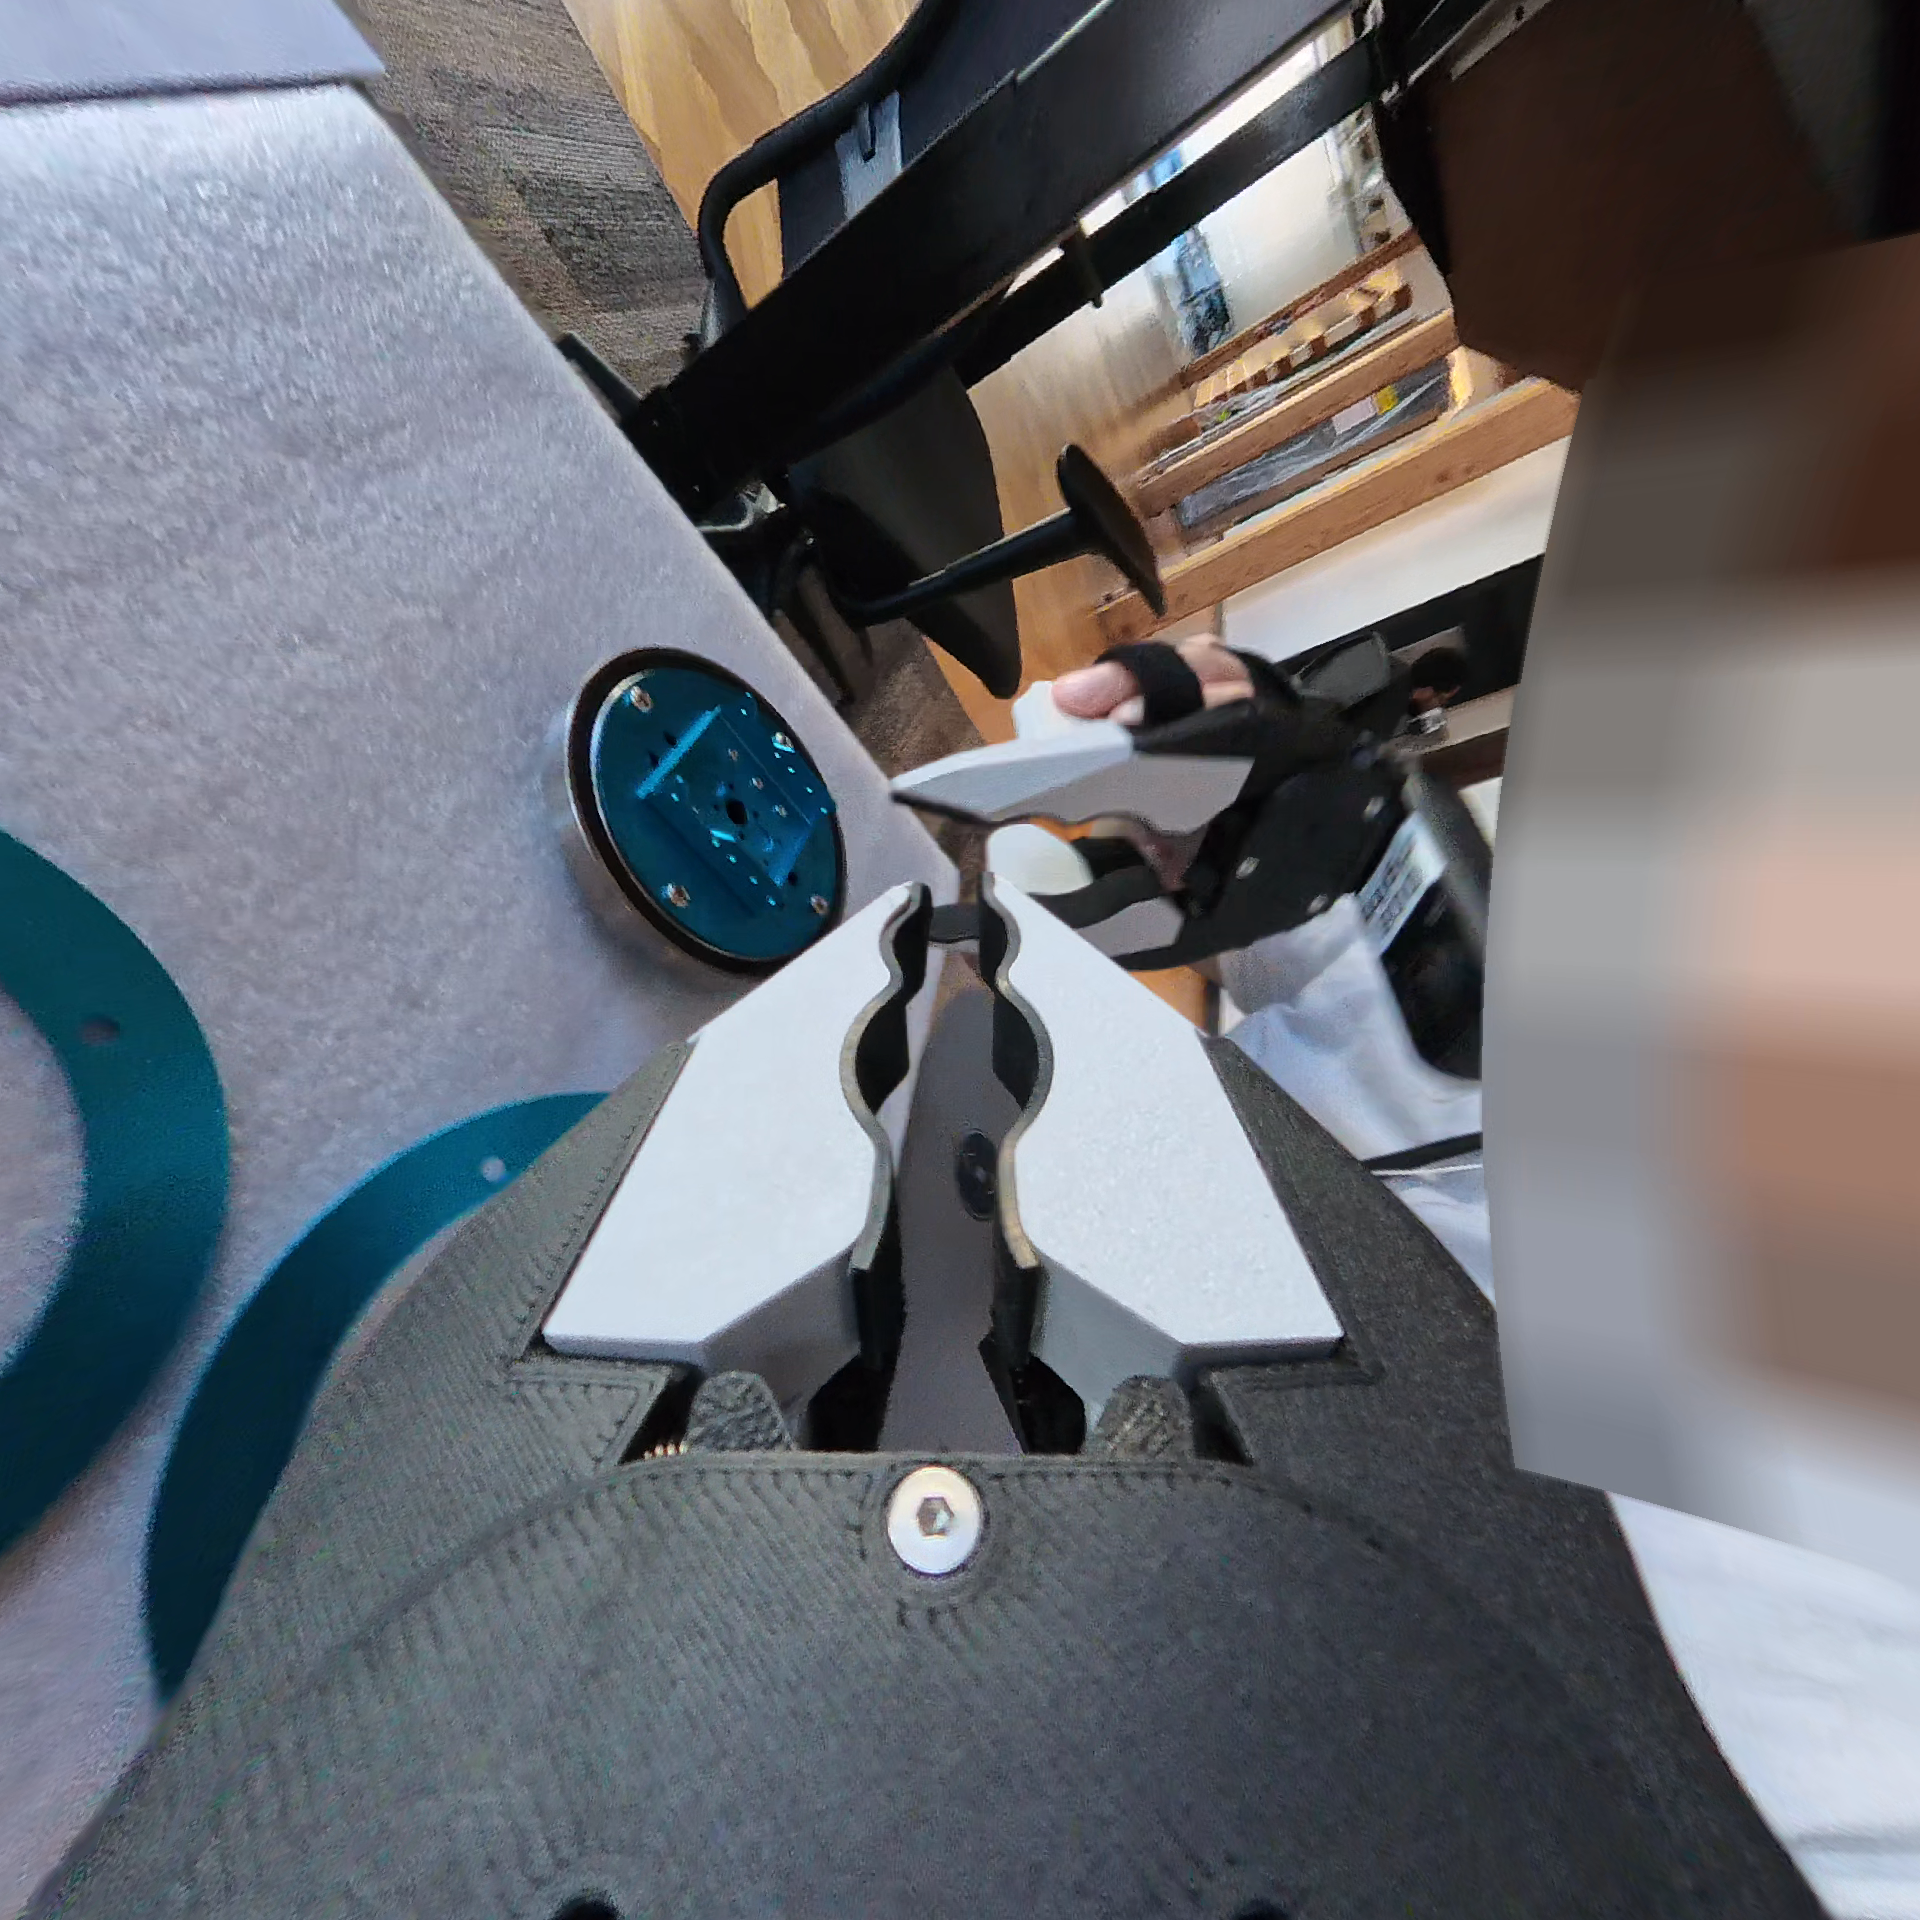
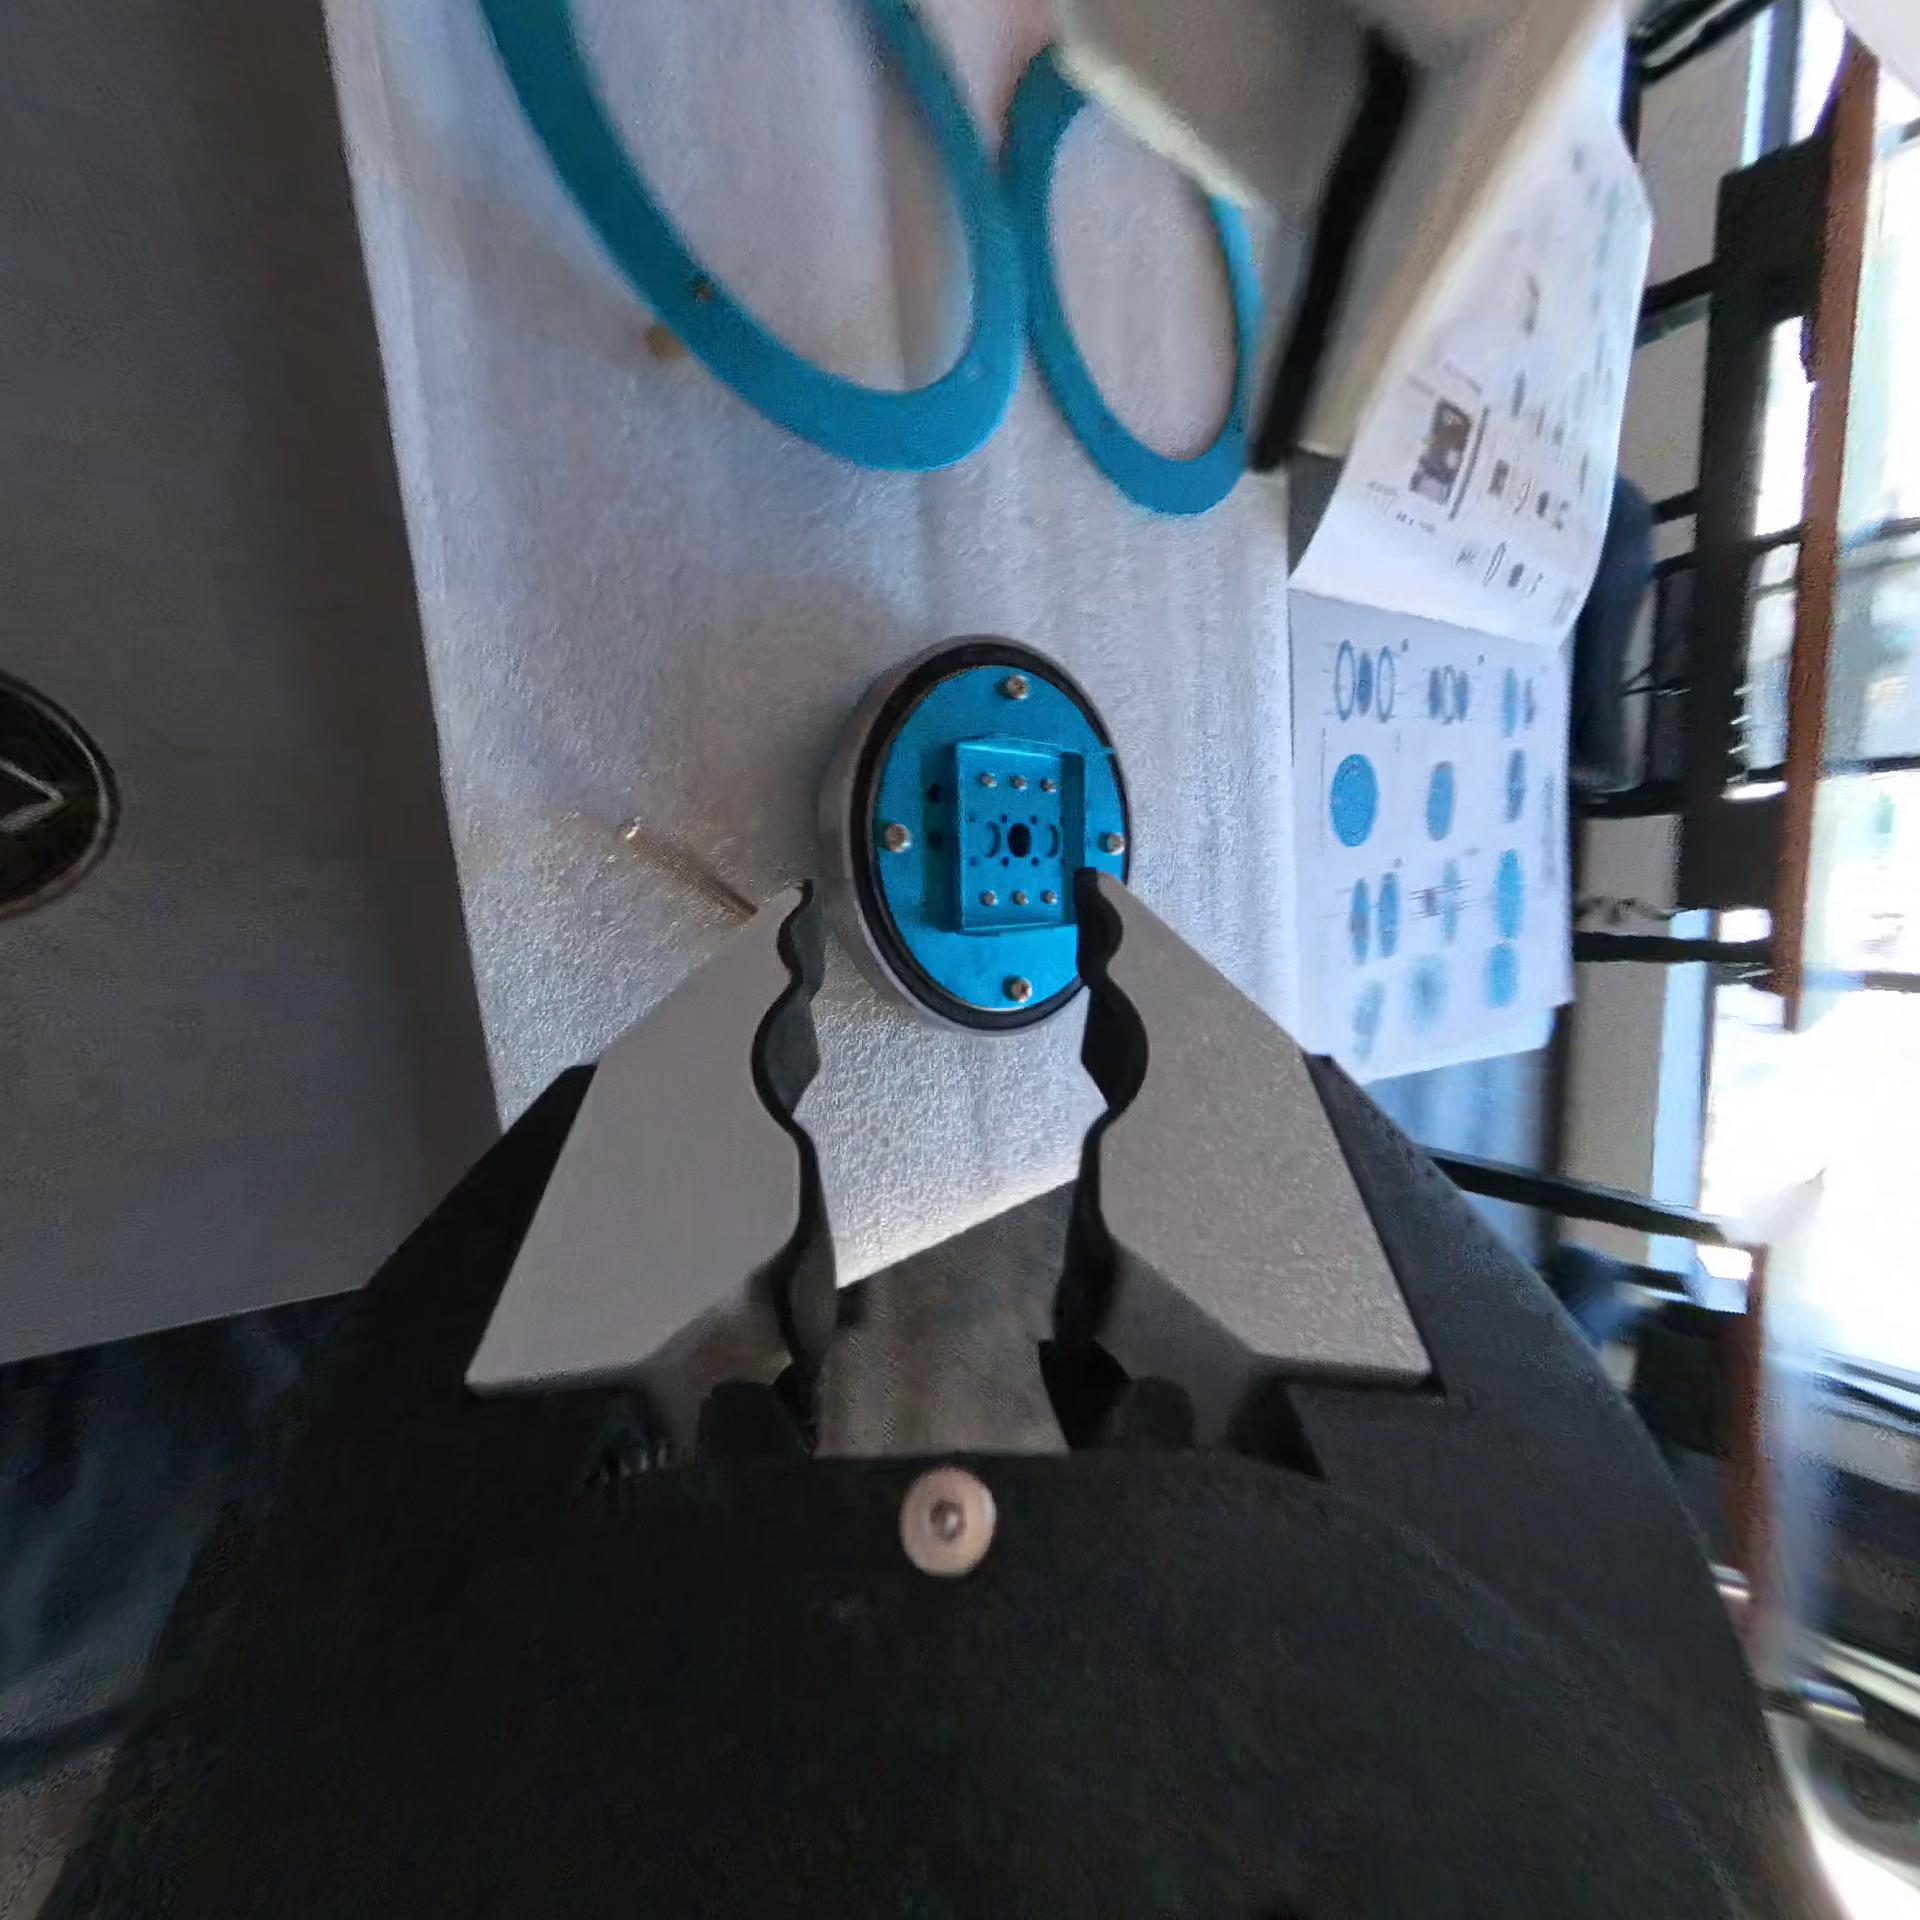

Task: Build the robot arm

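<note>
A blue round plate with a raised square block (image 2: pixel 997 842) sits in a silver, black-rimmed ring on a white foam mat (image 2: pixel 644 623). My right gripper (image 2: pixel 945 883) is open and empty, close over the plate's near edge; I cannot tell if it touches. In the left wrist view the plate (image 1: pixel 717 810) lies ahead to the left, and the right gripper (image 1: pixel 902 798), held by a gloved hand (image 1: pixel 1195 686), points at it from the right. My left gripper (image 1: pixel 951 914) holds nothing, with a narrow gap between its fingers, near the mat's edge. Two teal flat rings (image 2: pixel 748 260) (image 2: pixel 1132 312) lie beyond the plate.
Printed sheets with blue part pictures (image 2: pixel 1434 831) lie right of the mat. A thin metal pin (image 2: pixel 675 862) lies on the mat left of the plate. A dark round object (image 2: pixel 42 800) sits on the grey table. Black chair and desk frames (image 1: pixel 935 312) stand beyond the mat's edge. The left gripper's tips are roughly 9 cm from the right gripper's.
</note>
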Motion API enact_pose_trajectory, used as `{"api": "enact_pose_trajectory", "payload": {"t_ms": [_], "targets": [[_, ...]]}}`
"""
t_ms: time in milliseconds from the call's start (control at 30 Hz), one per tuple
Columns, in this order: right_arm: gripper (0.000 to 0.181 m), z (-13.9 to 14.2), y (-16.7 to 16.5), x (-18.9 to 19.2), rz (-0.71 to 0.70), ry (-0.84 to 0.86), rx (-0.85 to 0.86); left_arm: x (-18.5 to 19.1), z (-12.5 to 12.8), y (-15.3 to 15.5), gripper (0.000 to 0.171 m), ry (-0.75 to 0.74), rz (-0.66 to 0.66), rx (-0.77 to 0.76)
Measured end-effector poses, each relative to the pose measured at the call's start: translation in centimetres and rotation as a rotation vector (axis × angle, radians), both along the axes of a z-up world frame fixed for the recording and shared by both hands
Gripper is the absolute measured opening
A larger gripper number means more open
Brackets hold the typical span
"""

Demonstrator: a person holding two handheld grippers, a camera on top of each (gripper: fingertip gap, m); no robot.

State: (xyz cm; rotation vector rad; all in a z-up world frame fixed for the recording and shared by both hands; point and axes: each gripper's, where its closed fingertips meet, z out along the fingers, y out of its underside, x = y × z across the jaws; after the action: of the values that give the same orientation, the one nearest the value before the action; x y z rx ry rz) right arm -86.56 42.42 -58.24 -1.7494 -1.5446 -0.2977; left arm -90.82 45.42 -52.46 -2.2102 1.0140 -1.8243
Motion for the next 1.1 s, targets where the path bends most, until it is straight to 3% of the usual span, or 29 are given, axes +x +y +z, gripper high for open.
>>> {"api": "enact_pose_trajectory", "payload": {"t_ms": [67,167,233,300,400,567,700,867,1000,1100], "targets": [[0.051,1.3,1.0,1.0,-0.058,0.217,-0.048,0.5,0.0,0.7,0.008,0.027,-0.009,0.097],[0.064,3.4,3.4,2.7,-0.139,0.618,-0.134,1.2,-0.4,2.0,0.009,0.079,-0.013,0.375],[0.080,4.9,4.6,3.1,-0.110,0.844,-0.194,1.6,-1.0,2.6,0.014,0.089,-0.024,0.584],[0.088,5.5,4.8,2.6,-0.029,0.951,-0.293,1.6,-1.9,2.8,0.032,0.109,-0.012,0.698],[0.088,5.5,4.4,2.5,0.125,0.899,-0.340,1.3,-2.0,2.6,0.053,0.077,-0.006,0.757],[0.087,3.1,5.7,4.3,0.089,0.836,-0.399,1.4,-1.3,2.6,0.083,-0.021,0.009,0.780],[0.088,0.6,4.0,4.3,0.138,0.788,-0.480,1.8,-1.9,1.9,0.095,-0.036,-0.032,0.778],[0.082,0.7,3.6,3.8,0.218,0.826,-0.535,1.9,-0.9,1.6,0.080,-0.095,-0.035,0.882],[0.074,0.1,3.6,3.6,0.261,0.827,-0.516,1.6,-1.0,1.6,0.081,-0.089,-0.044,0.869],[0.068,0.5,3.9,3.4,0.294,0.876,-0.495,1.2,-1.7,1.6,0.066,-0.054,-0.078,0.920]]}}
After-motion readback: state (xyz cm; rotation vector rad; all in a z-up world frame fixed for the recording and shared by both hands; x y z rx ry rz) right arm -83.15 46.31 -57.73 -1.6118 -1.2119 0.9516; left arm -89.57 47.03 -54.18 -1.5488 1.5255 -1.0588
